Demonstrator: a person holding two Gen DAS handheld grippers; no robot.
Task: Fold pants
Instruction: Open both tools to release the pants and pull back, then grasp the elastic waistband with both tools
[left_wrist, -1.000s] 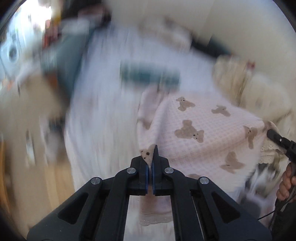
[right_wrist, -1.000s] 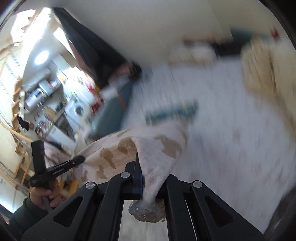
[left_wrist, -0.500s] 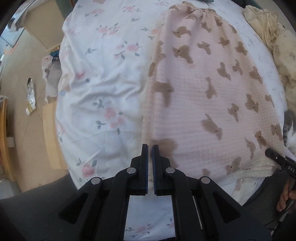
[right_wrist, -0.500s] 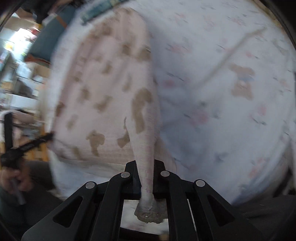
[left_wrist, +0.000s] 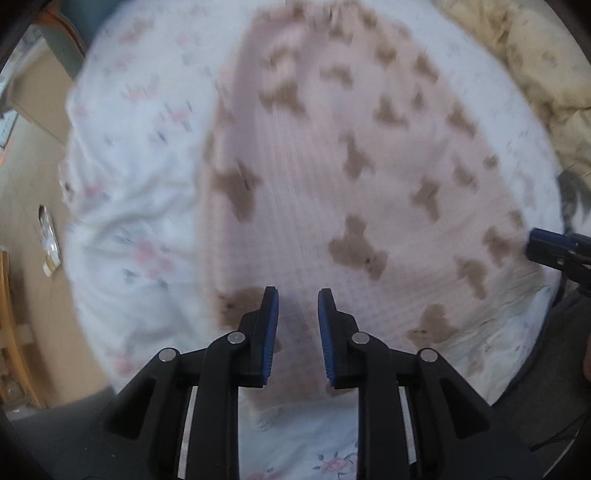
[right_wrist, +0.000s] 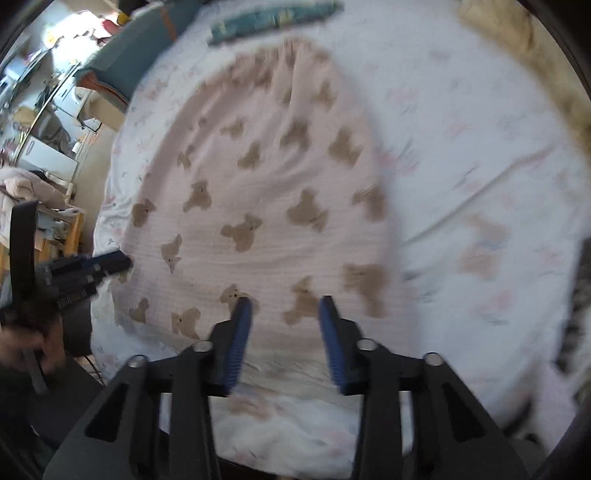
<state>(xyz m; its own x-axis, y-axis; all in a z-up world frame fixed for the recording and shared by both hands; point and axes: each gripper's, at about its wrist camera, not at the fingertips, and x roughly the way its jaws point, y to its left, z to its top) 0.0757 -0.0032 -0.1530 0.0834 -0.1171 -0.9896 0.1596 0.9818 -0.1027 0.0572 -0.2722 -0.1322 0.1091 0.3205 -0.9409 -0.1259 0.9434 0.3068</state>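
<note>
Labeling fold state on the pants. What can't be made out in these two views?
- Left wrist: pants motion-blurred; layer count unclear.
- Left wrist: right gripper cut off by frame edge.
- Right wrist: hem hidden behind right gripper; left gripper blurred.
- Right wrist: dark teal object unidentifiable, blurred.

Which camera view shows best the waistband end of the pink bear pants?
The right wrist view. There the pink bear pants lie spread on the bed sheet, and the gathered far end shows near the top with clear folds. In the left wrist view the same end sits at the top edge, strongly blurred, so its gathers cannot be made out.
</note>
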